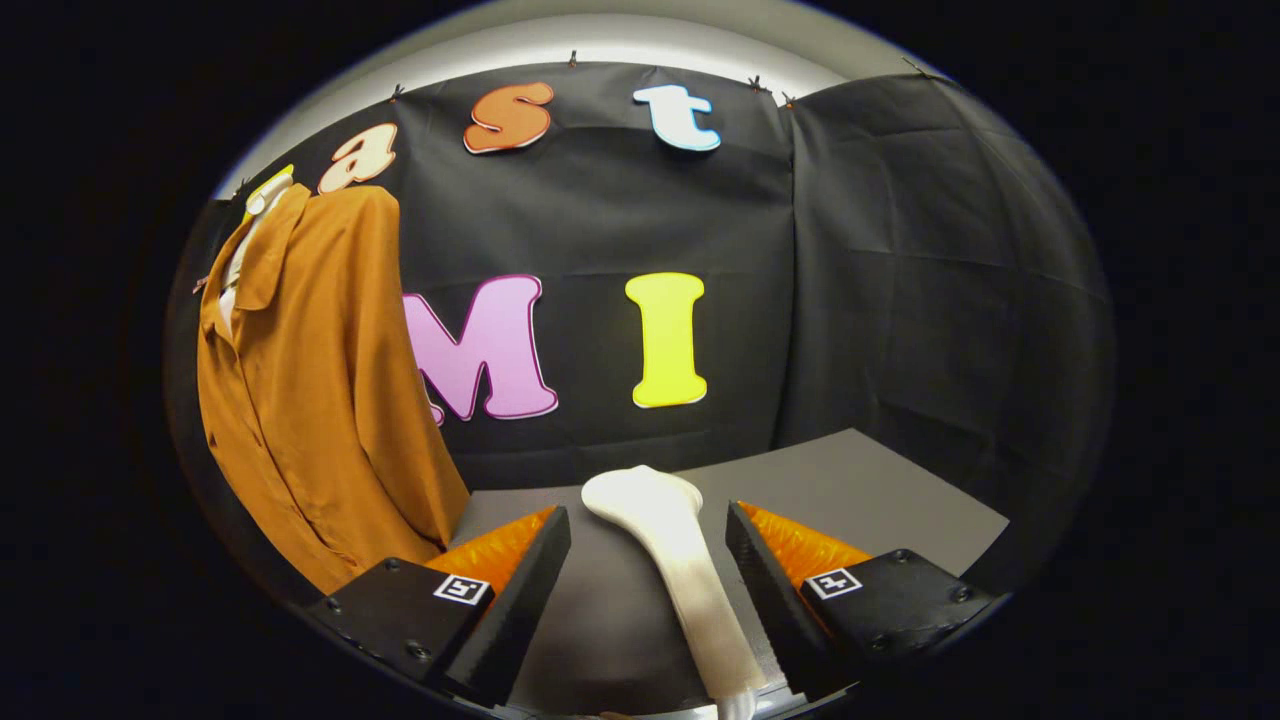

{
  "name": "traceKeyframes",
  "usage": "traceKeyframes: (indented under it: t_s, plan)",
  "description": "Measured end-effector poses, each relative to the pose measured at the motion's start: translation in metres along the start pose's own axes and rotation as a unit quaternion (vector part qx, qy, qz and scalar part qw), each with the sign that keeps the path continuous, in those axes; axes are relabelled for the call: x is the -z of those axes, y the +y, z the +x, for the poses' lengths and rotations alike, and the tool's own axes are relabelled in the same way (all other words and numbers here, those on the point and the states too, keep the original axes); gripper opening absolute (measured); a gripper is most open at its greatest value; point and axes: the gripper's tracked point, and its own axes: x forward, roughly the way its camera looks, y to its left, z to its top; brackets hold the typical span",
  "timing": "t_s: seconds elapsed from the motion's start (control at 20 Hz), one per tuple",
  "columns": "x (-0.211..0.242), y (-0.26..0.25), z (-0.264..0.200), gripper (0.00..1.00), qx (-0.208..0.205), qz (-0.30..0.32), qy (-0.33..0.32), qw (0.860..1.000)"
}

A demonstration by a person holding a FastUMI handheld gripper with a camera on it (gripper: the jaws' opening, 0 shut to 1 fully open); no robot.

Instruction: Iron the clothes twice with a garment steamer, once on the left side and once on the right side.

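Jaws apart around the white steamer (670, 540) lying on the grey surface (880, 490), seemingly untouched; orange shirt (320, 400) hangs left of frame.

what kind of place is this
Likely a staged test booth, not a home: black cloth wall, a brown shirt hung up, a white garment steamer lying on a grey table between the open gripper's fingers.

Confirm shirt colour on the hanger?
Plain rust-orange shirt, no pattern, seen in the gripper view. Gripper open around the white steamer.
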Motion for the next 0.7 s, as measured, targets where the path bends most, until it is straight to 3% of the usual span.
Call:
traceKeyframes:
  t_s: [0.35,0.7]
  plan:
    - [0.047,-0.012,0.037,0.99,-0.013,0.009,0.102,0.995]
    - [0.071,-0.017,0.047,0.97,-0.02,0.028,0.161,0.986]
